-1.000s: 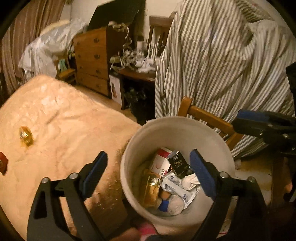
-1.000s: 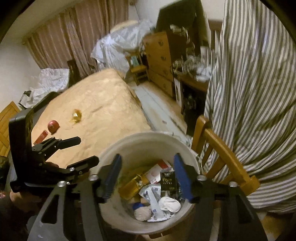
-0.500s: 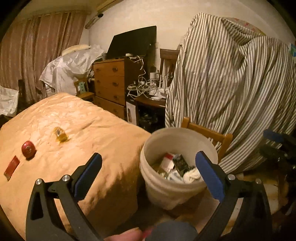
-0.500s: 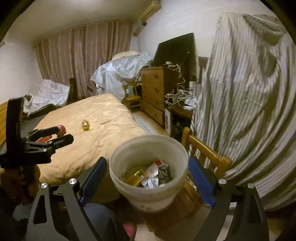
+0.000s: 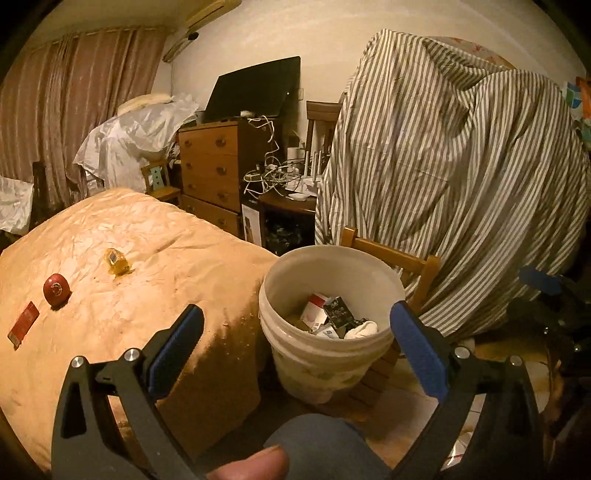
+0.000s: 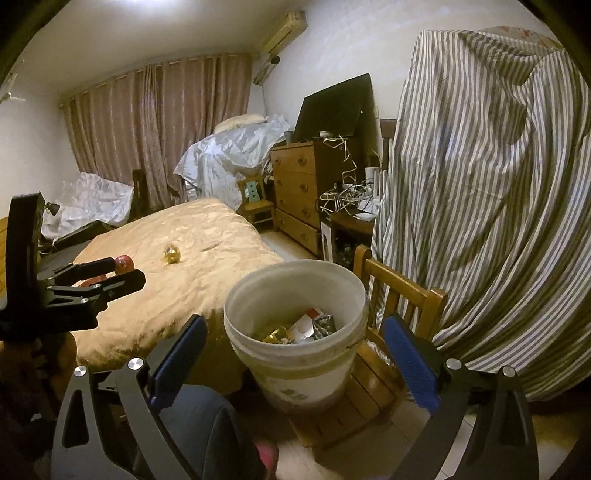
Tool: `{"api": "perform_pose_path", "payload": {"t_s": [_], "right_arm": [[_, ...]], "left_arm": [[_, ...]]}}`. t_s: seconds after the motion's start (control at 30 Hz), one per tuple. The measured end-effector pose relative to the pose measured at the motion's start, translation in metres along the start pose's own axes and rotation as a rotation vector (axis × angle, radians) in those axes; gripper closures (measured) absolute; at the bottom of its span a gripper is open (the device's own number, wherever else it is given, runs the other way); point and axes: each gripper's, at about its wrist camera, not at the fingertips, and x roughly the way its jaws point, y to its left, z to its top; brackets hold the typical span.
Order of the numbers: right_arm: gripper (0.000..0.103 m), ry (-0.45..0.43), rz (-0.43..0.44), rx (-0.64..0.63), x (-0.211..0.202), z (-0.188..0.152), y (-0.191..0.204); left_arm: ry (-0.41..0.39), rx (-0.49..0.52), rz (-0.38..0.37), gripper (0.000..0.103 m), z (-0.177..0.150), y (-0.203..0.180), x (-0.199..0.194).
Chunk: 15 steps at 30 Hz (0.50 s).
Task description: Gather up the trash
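Change: both grippers pulled back from over bucket.
Left gripper: jaws apart, empty.
Right gripper: jaws apart, empty — bed litter next.

Home bedroom; bed, wooden dresser, drawn curtains, wall air conditioner.

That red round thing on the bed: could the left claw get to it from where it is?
Probably yes. The left claw is open and empty, and the red round thing lies in the open on the bedspread with nothing between them.
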Motion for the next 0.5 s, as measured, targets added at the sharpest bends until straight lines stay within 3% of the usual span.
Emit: {"api": "perform_pose_path", "payload": {"t_s": [0.5], "right_arm": [[0.006, 0.009, 0.006, -0.002, 0.0062, 0.0039, -0.0042]], "left_arm": [[-0.013, 0.013, 0.002, 0.006, -0.0004, -0.0036, -0.0066]]}}
